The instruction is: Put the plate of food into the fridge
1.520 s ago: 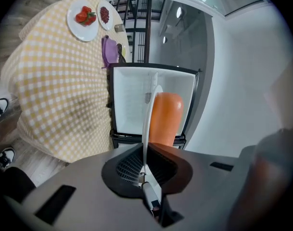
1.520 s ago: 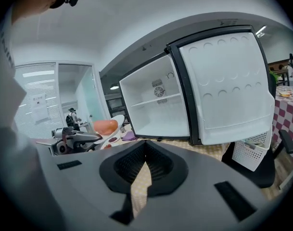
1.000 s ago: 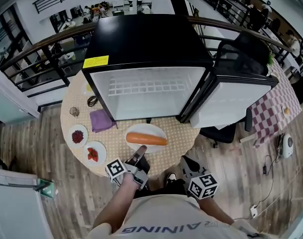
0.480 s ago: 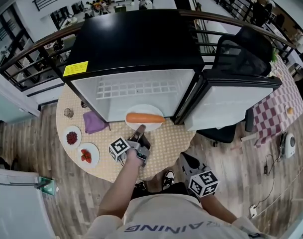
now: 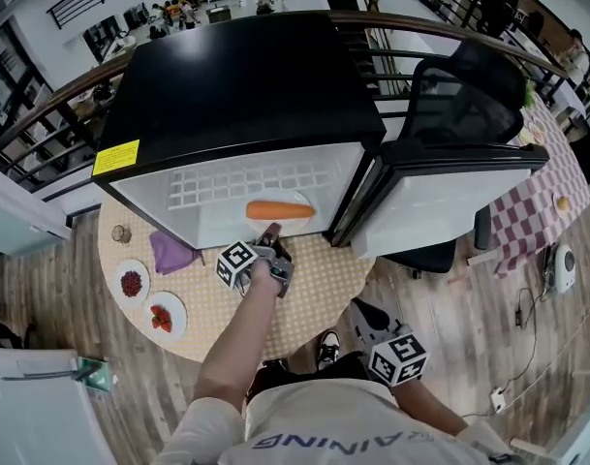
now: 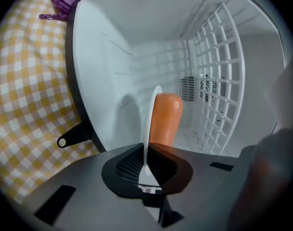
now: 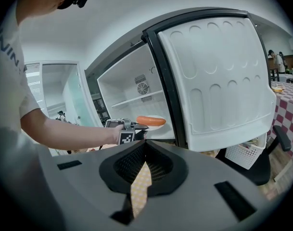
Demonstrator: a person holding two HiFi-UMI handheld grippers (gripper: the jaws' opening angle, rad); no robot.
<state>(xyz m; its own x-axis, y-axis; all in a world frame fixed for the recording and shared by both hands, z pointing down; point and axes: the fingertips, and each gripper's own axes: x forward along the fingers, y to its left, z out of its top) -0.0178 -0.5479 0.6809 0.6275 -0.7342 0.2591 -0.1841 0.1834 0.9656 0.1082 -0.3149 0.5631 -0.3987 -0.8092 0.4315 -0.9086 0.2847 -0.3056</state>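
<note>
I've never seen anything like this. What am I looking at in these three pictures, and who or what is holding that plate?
No robot here: a person holds a hand-held claw in each hand. The wide picture comes from a camera on the person's head, looking down; the other two come from cameras riding on each claw. The left claw is shut on the rim of a white plate carrying a long orange piece of food, reaching into the open fridge, whose door stands swung out to the right. The right claw hangs near the person's body, shut and empty. On the round table with its checked cloth lie a purple cloth, a small dish of dark red bits and a small dish of bright red pieces.
</note>
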